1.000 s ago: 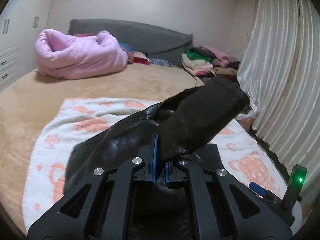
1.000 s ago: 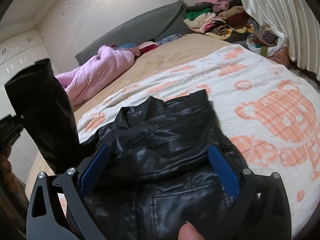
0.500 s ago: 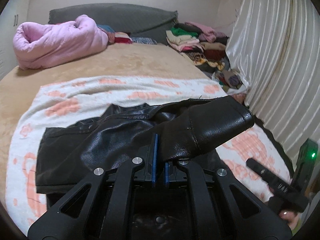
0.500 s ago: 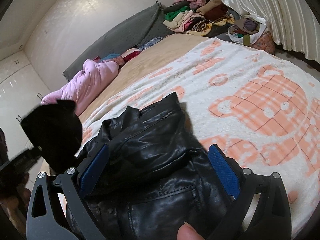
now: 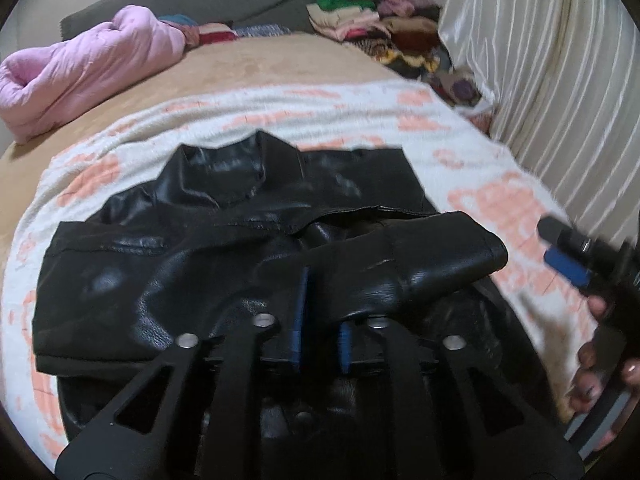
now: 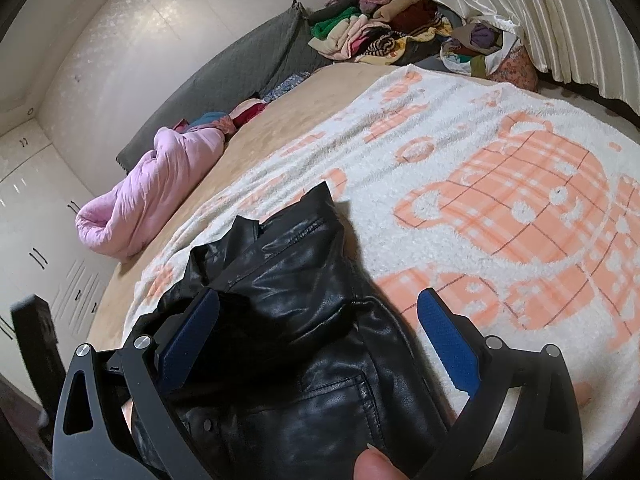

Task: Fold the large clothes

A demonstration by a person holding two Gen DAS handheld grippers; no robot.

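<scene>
A black leather jacket [image 5: 192, 264] lies collar-up on an orange-and-white blanket [image 5: 360, 120] on the bed. One sleeve [image 5: 420, 264] is folded across the jacket body, with its cuff toward the right. My left gripper [image 5: 322, 304] is low over the jacket and its jaws are opening. The sleeve still lies between and over the blue pads [image 5: 298, 312], with a gap showing between them. My right gripper [image 6: 320, 294] hovers wide open over the jacket [image 6: 304, 360], holding nothing. It also shows at the right edge of the left wrist view as the right gripper [image 5: 568, 268], held in a hand.
A rolled pink quilt [image 5: 80, 76] lies at the head of the bed before a grey headboard [image 5: 192, 4]. Piled clothes [image 6: 380, 36] sit in the far corner by cream curtains [image 5: 560, 60]. White wardrobes [image 6: 36, 208] line the left wall. A thumb tip [image 6: 372, 464] shows at the bottom edge.
My left gripper sank and carried the raised sleeve down across the jacket body, then its shut pads parted. My right gripper stayed open and drifted a little over the jacket.
</scene>
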